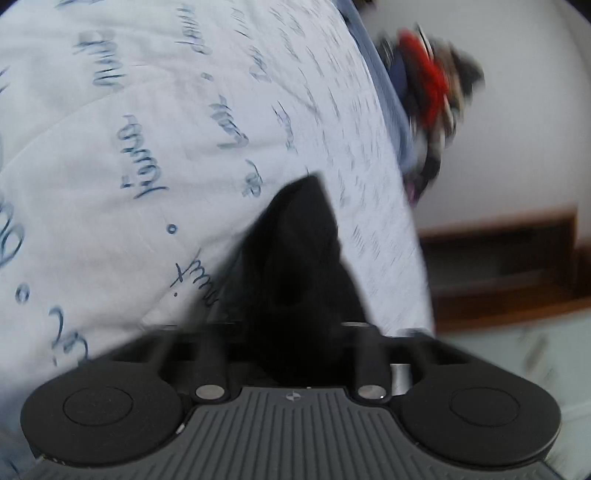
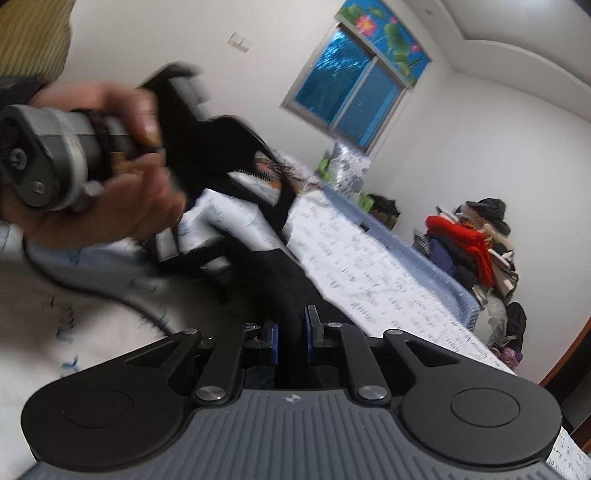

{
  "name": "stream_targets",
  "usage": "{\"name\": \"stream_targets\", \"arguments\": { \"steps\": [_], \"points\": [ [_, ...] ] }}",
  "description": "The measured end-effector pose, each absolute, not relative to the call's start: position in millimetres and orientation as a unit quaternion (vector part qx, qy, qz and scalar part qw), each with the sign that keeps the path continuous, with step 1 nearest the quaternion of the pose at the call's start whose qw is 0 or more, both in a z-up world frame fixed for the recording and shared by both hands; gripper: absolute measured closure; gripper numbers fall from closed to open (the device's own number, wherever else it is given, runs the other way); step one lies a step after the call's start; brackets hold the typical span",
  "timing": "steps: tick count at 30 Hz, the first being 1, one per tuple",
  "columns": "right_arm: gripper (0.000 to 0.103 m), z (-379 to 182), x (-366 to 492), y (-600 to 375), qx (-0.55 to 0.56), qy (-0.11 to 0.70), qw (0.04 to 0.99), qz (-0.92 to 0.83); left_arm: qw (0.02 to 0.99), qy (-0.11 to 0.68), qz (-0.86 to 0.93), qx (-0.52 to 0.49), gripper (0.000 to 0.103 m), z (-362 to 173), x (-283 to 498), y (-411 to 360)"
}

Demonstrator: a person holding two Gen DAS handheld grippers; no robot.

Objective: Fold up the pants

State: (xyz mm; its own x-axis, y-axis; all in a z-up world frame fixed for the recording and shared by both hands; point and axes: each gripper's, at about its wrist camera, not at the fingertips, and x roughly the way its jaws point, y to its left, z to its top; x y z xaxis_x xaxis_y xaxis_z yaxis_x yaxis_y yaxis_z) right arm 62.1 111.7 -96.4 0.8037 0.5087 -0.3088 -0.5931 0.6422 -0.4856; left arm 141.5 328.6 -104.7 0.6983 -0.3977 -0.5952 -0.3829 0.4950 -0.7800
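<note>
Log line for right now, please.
step: fold pants | left hand-held gripper: shut on black pants | right hand-held gripper: shut on pants | surface: printed bedsheet

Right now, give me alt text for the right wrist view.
The right gripper is shut on black pants over a bed's script-printed sheet. At upper left, a hand holds the left gripper; a clothes pile sits by the wall.

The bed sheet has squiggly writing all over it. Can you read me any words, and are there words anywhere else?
Sheet: blue handwriting-style script all over, too blurred and tilted to read for sure in either view.
Left gripper: a small round emblem on its grey body, no letters.
Right gripper: the same small emblem, no letters.
Window panel: painted flowers and leaves, no words.
Clothes pile: no readable labels.
</note>
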Motion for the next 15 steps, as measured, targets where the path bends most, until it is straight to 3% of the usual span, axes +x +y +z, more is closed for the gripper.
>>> {"name": "stream_targets", "arguments": {
  "steps": [4,15],
  "points": [
    [0.091,-104,48,119,-0.301,0.093,0.893,0.322,0.829,0.381,-0.001,-0.409,0.084,-82,122,323],
    [0.09,-94,2,148,-0.268,0.127,0.874,0.386,0.832,0.381,0.018,-0.403,0.083,-65,68,361]
  ]
}}
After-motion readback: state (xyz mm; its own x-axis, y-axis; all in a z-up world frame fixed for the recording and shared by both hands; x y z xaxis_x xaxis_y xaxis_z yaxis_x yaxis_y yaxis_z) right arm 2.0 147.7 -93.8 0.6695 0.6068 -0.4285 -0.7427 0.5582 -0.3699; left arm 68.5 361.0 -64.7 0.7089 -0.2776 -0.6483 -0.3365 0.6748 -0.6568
